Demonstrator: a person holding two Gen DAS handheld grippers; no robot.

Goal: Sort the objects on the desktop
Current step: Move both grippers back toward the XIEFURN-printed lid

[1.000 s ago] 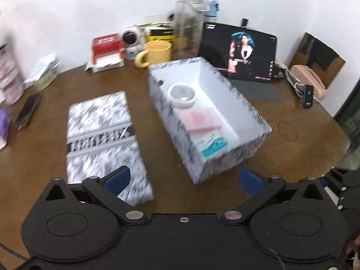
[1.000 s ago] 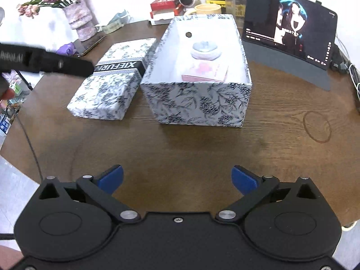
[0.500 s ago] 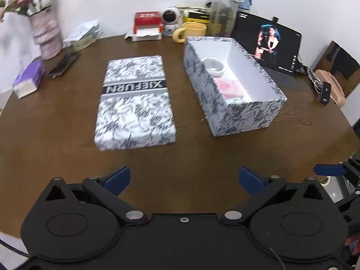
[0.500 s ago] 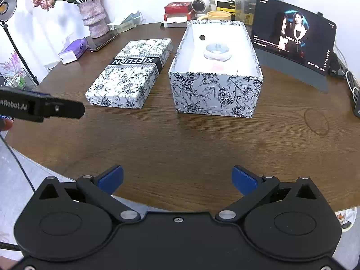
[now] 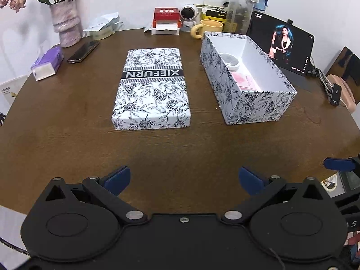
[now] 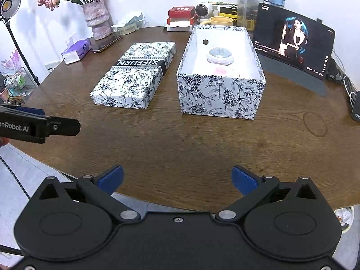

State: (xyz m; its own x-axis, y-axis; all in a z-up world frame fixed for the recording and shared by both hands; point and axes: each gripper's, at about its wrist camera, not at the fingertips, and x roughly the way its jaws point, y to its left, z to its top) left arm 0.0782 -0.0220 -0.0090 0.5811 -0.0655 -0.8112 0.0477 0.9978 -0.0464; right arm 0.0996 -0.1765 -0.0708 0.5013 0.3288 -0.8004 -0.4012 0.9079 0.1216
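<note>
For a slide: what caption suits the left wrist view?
Open left gripper hovers before the floral lid and open box on the table.

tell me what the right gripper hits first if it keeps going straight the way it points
Probably the open floral box: the right gripper, open and empty, points over bare table toward its near wall. Height is unclear.

Right gripper (image 6: 177,176), jaws wide apart, empty, above the table (image 6: 180,146) edge. Open box (image 6: 221,94) holds a round tin (image 6: 220,55) and a pink card (image 6: 221,70); lid (image 6: 135,75) lies beside it. Left gripper (image 6: 56,127) at left margin.
</note>
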